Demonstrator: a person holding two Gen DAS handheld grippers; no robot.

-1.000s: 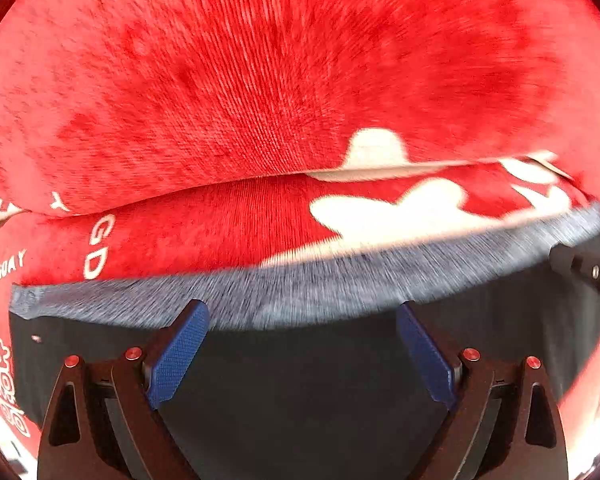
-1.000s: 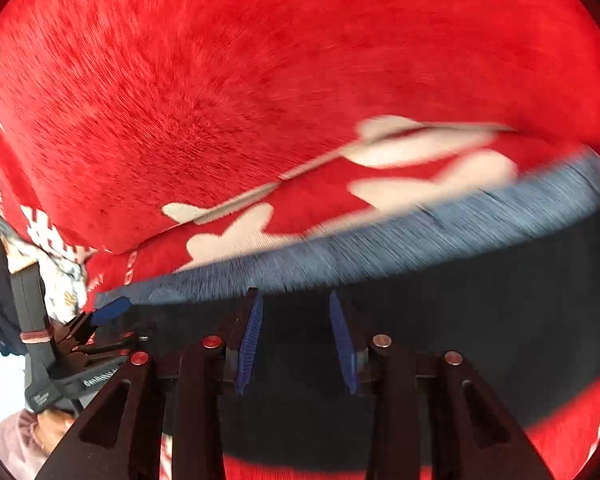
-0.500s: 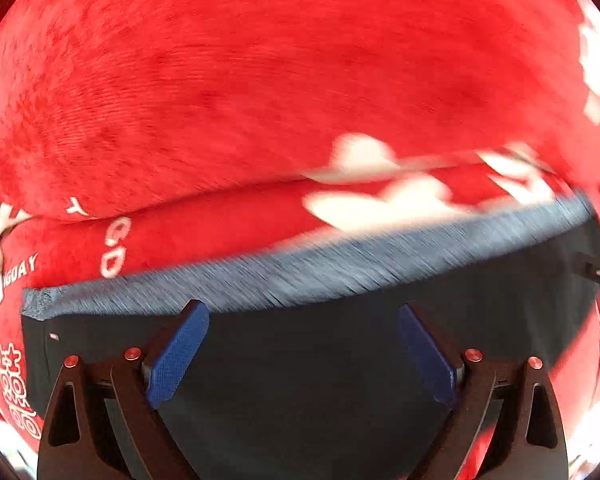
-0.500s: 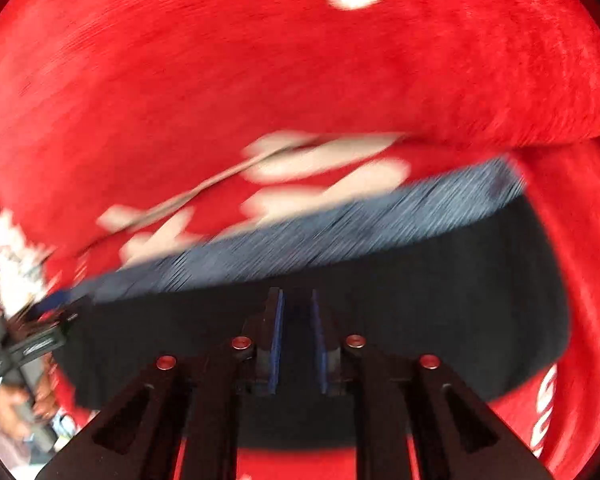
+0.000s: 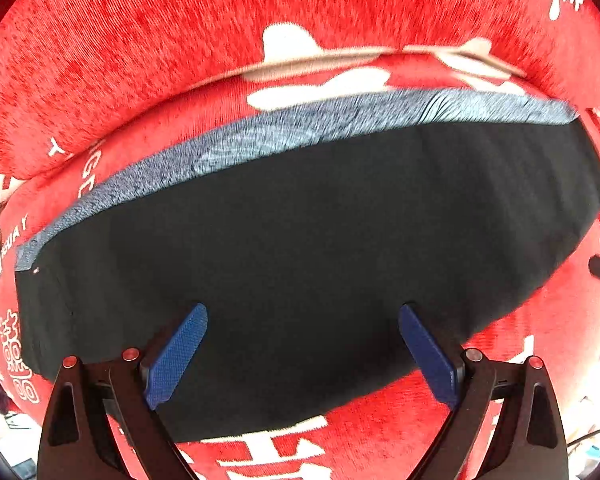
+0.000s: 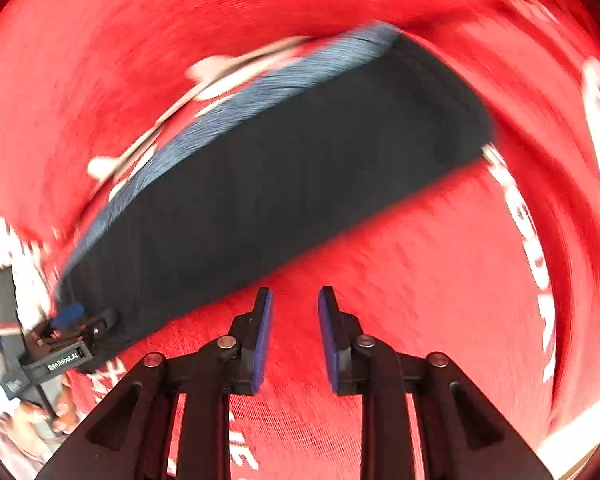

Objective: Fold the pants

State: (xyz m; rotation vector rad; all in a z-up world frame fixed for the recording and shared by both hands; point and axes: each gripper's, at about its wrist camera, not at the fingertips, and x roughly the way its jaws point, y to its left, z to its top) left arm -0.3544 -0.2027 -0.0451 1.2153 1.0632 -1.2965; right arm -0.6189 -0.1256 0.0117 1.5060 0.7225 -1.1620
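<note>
The black pants [image 5: 308,248] lie folded into a flat, wide slab on a red cloth [image 5: 140,60] printed with white characters, and a grey-blue ribbed waistband [image 5: 284,132] runs along their far edge from about 9 o'clock to 2 o'clock in the left wrist view. The left gripper [image 5: 302,344] hangs over the near half of the pants with its blue pads [image 5: 176,356] spread wide apart and nothing between them. In the right wrist view, which is blurred, the pants [image 6: 284,176] stretch diagonally from 8 o'clock to 1 o'clock, and the right gripper [image 6: 295,332] sits over bare red cloth [image 6: 420,264] just beside their near edge, its fingers parted by a narrow gap and holding nothing. The left gripper [image 6: 66,316] shows there at 8 o'clock, at the pants' left end.
</note>
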